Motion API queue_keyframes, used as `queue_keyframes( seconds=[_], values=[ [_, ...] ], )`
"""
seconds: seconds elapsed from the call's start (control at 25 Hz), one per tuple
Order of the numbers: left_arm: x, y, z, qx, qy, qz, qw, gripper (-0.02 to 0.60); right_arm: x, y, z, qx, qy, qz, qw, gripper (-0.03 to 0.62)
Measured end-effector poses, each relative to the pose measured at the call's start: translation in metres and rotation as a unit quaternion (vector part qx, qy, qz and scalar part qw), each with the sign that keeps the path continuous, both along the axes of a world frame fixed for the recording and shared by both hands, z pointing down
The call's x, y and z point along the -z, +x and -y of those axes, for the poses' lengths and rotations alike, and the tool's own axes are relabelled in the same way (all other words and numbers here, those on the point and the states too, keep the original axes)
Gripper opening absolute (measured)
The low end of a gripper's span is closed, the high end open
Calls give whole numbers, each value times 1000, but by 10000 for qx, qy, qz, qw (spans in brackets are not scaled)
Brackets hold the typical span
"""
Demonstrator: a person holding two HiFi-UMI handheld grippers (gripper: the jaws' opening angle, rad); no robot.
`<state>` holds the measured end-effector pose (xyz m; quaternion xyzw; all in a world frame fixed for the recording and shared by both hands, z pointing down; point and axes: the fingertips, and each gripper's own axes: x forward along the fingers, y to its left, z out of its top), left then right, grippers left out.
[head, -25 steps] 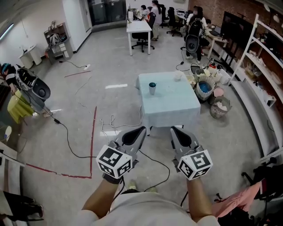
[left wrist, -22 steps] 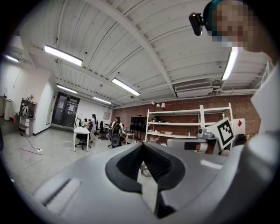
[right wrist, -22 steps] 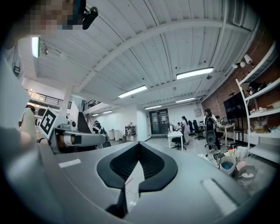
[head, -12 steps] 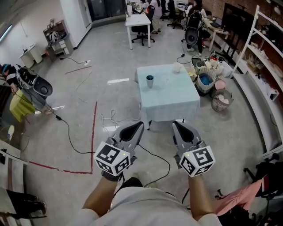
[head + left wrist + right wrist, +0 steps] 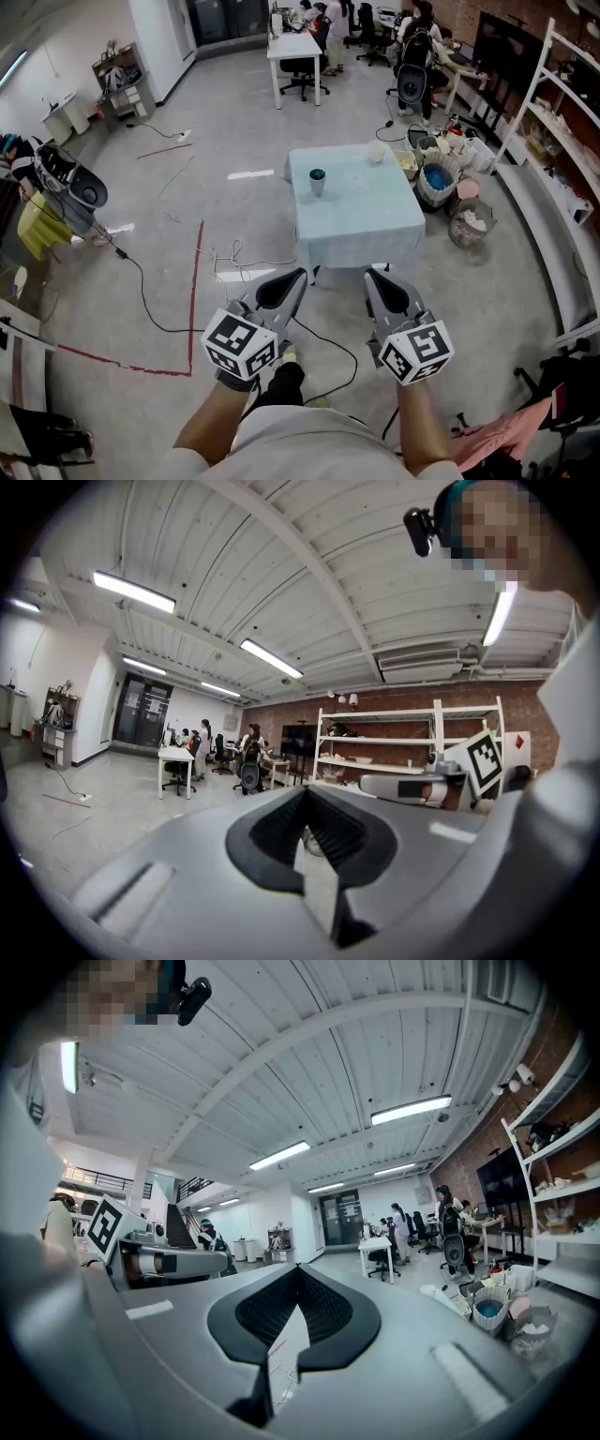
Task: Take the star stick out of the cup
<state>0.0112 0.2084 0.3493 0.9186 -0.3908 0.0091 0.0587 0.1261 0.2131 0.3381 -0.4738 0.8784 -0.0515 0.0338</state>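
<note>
Both the left gripper [image 5: 298,275] and the right gripper [image 5: 370,275] hang with jaws together and empty, well apart from the surface [image 5: 375,220]. The cup [image 5: 318,184] stands near its far left corner, with something teal at its mouth, likely the stick [image 5: 318,174]. Step close first. Steady the cup with one gripper, part the other's jaws, and lift the stick straight up.

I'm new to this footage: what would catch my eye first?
A small cloth-covered table in pale blue stands alone mid-room, a cup near its left edge in the head view. In the foreground the left claw and right claw point towards it, both shut and empty, well short of the table.
</note>
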Motion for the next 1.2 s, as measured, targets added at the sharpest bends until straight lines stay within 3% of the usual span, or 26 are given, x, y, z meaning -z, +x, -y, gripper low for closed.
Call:
queue_keyframes(
  seconds=[0.4,0.88,1.2],
  values=[
    [-15,-20,94,-118,-93,-19,9999,5,-10,-24,90,-3,-147,-99,9998,11],
    [-32,-49,239,-619,-249,1,9978,5,-17,-63,229,-411,-334,-197,9984,11],
    [-44,-55,302,-867,-283,88,9958,5,-25,-78,285,-600,-452,-237,9969,11]
  ],
)
